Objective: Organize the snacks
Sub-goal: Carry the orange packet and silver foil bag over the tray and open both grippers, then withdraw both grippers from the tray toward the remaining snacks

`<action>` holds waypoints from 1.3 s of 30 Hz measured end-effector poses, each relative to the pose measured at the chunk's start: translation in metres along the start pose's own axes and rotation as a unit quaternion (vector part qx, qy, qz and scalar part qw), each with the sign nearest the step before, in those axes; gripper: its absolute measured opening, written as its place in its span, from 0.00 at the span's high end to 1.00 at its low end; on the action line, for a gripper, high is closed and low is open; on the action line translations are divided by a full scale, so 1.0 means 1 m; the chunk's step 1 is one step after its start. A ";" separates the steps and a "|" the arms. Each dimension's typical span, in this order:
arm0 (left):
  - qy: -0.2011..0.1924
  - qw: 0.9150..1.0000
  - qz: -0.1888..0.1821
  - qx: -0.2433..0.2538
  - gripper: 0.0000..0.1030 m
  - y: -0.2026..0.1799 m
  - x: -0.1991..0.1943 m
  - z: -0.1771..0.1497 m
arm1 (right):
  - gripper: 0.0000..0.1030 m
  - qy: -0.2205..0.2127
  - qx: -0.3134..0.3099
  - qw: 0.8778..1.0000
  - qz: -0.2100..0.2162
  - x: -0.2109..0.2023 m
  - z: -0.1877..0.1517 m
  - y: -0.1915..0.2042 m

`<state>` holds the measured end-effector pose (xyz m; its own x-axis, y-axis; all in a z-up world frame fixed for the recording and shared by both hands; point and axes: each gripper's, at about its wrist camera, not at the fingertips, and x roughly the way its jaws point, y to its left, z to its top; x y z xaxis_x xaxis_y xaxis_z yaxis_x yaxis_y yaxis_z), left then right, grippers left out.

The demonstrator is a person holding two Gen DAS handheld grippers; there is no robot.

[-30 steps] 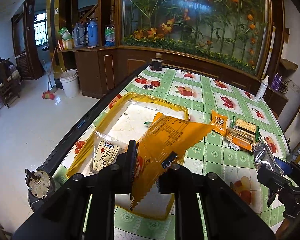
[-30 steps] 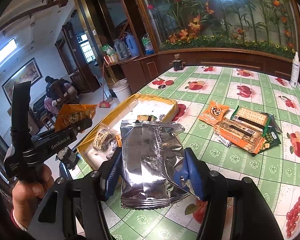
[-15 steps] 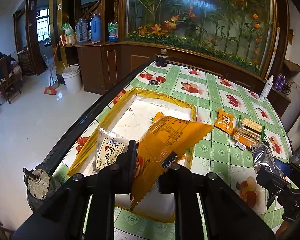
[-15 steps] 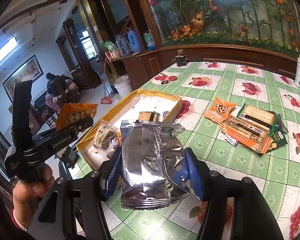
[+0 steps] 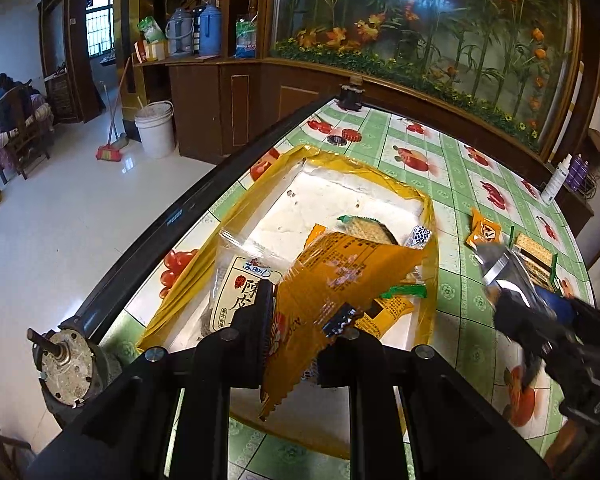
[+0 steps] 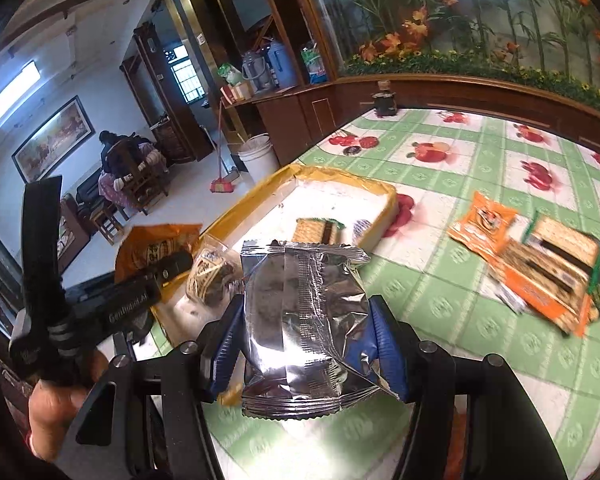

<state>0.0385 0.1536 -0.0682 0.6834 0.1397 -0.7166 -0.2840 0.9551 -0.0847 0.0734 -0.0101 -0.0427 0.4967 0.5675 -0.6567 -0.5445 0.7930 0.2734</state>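
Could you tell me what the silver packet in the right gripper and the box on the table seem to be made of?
Silver packet: probably metallised plastic film, shiny; it creases sharply, mirrors light and has crimped, serrated end seals.
Box: apparently white foam, matte and pitted, its walls wrapped in glossy yellow tape; the core material is uncertain.

Left tongs (image 5: 300, 320): matte black frame, two flat black fingers with ribbed inner faces, round silver screws on crossbar. In right wrist view, white "GenRobot.AI" lettering along side, ribbed black handle. Right tongs (image 6: 304, 332): same black frame, silver screws, blue ridged pads (image 6: 384, 344). Hand (image 6: 56, 408) on handle, red band at wrist.
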 end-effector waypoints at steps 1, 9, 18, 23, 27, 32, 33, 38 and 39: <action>0.003 1.000 0.000 0.001 0.86 0.000 0.003 0.000 | 0.41 0.001 -0.004 1.000 0.001 0.009 0.006 0.003; 0.026 1.000 -0.009 0.012 0.86 -0.012 0.031 0.005 | 0.41 0.026 -0.006 0.999 -0.020 0.085 0.049 0.002; 0.037 0.999 0.012 0.021 0.72 -0.013 0.046 0.004 | 0.38 0.054 0.002 0.998 -0.024 0.125 0.058 -0.006; 0.008 1.000 0.018 0.011 0.34 -0.006 0.028 0.003 | 0.26 0.033 0.007 0.999 -0.034 0.107 0.056 -0.012; 0.006 1.000 0.014 -0.007 0.34 0.002 0.019 0.006 | 0.25 0.016 0.023 0.999 -0.032 0.080 0.052 -0.020; -0.003 1.000 0.014 -0.011 0.34 0.000 0.004 0.006 | 0.23 -0.012 0.039 0.999 -0.025 0.040 0.043 -0.027; -0.005 1.000 0.013 -0.010 0.34 -0.001 0.001 0.006 | 0.22 -0.016 0.041 0.999 -0.025 0.033 0.041 -0.029; -0.015 1.000 0.013 -0.001 0.34 -0.011 -0.014 0.005 | 0.22 -0.035 0.052 0.998 -0.030 -0.006 0.024 -0.039; -0.018 1.000 0.012 0.000 0.34 -0.013 -0.017 0.005 | 0.21 -0.037 0.055 0.997 -0.032 -0.013 0.020 -0.041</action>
<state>0.0335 0.1400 -0.0512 0.6999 0.1717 -0.6933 -0.3008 0.9513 -0.0681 0.1031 -0.0460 -0.0313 0.5790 0.5260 -0.6229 -0.4344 0.8456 0.3103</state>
